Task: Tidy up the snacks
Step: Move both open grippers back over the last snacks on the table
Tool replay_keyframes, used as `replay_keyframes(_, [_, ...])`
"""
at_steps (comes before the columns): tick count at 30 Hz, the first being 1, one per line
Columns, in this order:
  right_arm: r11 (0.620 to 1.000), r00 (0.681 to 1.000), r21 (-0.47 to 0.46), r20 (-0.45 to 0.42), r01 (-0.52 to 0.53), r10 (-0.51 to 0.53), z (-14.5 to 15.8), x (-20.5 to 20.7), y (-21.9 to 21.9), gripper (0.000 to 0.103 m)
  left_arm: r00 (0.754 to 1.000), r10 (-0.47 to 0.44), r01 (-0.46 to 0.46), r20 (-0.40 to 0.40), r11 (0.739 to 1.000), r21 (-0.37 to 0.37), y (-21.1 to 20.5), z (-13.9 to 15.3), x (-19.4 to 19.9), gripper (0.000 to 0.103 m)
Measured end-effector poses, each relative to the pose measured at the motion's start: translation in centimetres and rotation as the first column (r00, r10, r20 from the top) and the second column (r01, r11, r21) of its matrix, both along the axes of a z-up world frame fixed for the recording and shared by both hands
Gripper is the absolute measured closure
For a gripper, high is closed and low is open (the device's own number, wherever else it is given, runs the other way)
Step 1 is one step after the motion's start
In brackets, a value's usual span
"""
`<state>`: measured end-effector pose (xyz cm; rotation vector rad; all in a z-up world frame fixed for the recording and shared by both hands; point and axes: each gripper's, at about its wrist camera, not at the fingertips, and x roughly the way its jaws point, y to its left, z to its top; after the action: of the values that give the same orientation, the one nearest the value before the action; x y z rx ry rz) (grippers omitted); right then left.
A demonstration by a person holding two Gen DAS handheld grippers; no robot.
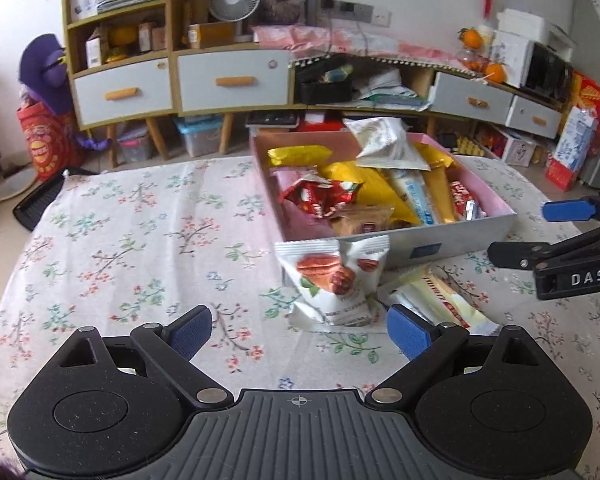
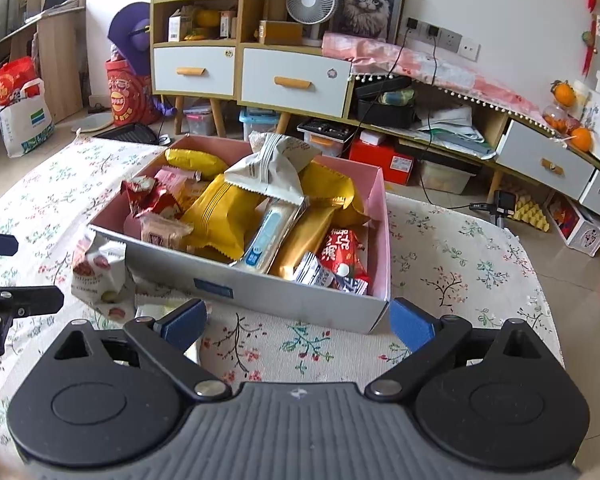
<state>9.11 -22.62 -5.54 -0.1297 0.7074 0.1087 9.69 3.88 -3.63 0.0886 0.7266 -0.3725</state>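
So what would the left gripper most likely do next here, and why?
Probably ease the left gripper forward around the white nut packet and close on it. That packet and a pale bar lie on the tablecloth outside the box, while the other snacks are already inside. Both grippers are open and empty.

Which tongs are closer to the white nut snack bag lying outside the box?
Left. The left tongs sit wide open right in front of the white nut snack bag, not touching it. The right tongs face the box, with the bag off to their left.
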Motion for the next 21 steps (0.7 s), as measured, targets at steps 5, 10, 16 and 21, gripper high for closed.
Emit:
replay_keyframes(5, [0.999,0.999,0.001,0.001,-0.051,0.051,-0.5,-0.3,0.3,0.005,0.999,-0.041,0.041,0.033,0.999,0.003,-0.4,-0.7,0.0,0.007])
replay_keyframes(10, [0.995,0.995,-0.006,0.005,-0.104,0.104,-0.5,-0.6,0.5,0.005,0.997,-0.07,0.071,0.035,0.997,-0.021,-0.9,-1.3,0.5,0.007])
replay_keyframes(16, [0.989,0.99,-0.029,-0.019,-0.142,0.142,-0.9,-0.8,0.5,0.005,0.996,-0.08,0.08,0.027,0.997,-0.021,-2.1,-2.2,1.0,0.008])
replay_keyframes(21, [0.985,0.984,-0.036,-0.049,-0.171,0.169,-1.4,-1.0,0.6,0.005,1.0,-0.022,0.022,-0.002,0.998,-0.066,-2.1,-2.7,1.9,0.013])
